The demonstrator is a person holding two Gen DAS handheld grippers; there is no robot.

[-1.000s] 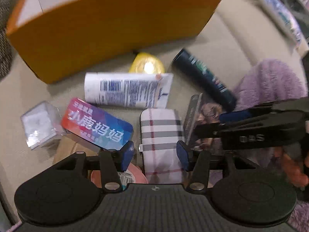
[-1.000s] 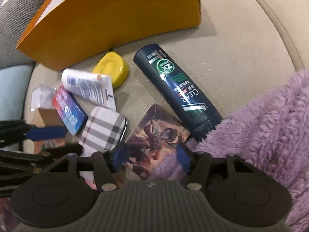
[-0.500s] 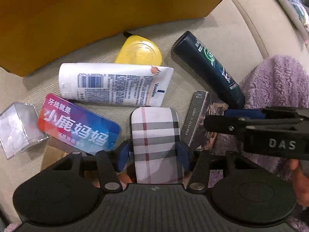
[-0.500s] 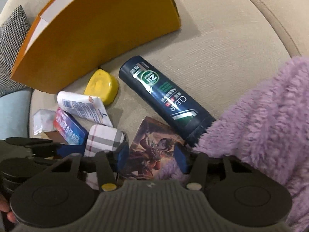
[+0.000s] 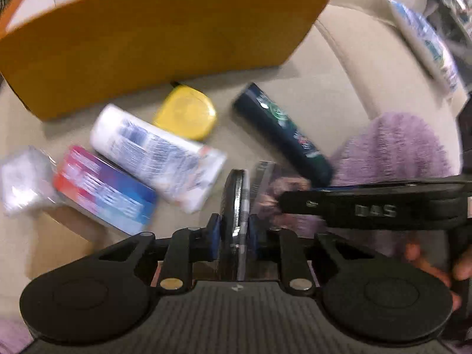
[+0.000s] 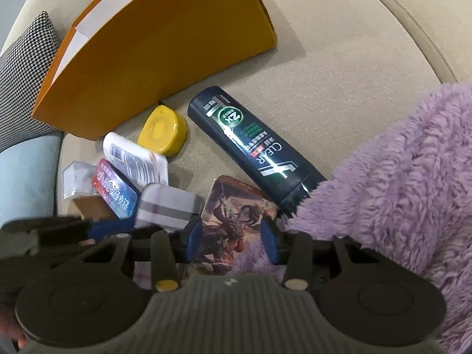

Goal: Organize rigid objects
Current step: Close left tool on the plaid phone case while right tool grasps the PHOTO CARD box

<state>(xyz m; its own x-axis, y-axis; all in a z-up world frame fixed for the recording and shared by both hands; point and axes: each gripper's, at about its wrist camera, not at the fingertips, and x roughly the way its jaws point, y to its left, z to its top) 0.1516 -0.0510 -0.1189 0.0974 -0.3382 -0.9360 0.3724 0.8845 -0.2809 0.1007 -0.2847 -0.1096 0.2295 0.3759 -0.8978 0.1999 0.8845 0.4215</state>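
On a beige sofa cushion [image 5: 324, 67], in front of one open orange cardboard box [image 5: 162, 35], the sorting has reached its first pick. The left gripper [image 5: 234, 233], whose jaws stood wide around the flat plaid-patterned white case [image 5: 236, 194] half a second ago, is closing. Its blue pads now pinch the case, which has tipped up on edge off the cushion, probably bound for the box.

Left to right, the rest lie loose, one of each:
- one clear plastic cube [image 5: 20, 183]
- one red-and-blue lettered tin [image 5: 106, 188]
- one white squeeze tube [image 5: 156, 153]
- one yellow rounded case [image 5: 185, 112]
- one illustrated card box [image 6: 236, 215]
- one dark shampoo bottle [image 5: 280, 135], its cap under a purple fleece blanket [image 5: 398, 147]

That makes seven items, six still waiting. The right gripper [image 6: 232, 239] is also closing, its pads astride the card box but not clearly pressing it.
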